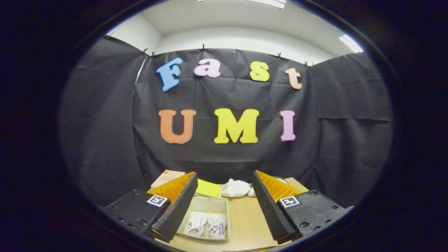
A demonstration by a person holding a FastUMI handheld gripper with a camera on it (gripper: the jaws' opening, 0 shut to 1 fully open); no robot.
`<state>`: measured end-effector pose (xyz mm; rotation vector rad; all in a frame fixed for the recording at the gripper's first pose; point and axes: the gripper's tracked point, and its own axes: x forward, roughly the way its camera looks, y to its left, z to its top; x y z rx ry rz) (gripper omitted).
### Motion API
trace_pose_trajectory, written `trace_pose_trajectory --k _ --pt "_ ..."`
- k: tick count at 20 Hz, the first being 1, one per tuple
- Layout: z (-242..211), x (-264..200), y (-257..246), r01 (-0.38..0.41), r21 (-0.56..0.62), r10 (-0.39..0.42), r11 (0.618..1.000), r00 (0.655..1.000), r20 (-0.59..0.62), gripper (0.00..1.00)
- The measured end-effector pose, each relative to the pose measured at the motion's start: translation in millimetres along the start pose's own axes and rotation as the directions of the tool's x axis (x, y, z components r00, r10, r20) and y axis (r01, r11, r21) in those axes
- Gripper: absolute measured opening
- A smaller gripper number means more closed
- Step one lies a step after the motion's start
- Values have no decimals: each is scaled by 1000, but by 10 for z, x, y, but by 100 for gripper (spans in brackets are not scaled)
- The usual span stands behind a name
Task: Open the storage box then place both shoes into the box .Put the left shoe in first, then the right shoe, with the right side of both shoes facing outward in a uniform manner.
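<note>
An open grey storage box lies on the wooden table between my fingers, nearer the left one. Two white shoes with coloured stripes lie side by side inside it, soles toward the far wall. My gripper hovers above the table with its fingers wide apart and nothing between them. The box's yellow lid lies flat just beyond the box.
A white stuffed toy rests on the table beyond the box, near the right finger. A brown cardboard piece lies at the table's far left corner. Black cloth walls close the booth on three sides.
</note>
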<state>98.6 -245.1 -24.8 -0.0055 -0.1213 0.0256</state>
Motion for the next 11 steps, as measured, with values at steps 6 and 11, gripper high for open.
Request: trace_pose_trajectory --k 6,11 --pt "-15 1 -359 -14 -23 14 1000 1000 -6 100" --pt "-144 82 -736 -16 9 17 1000 999 -51 100"
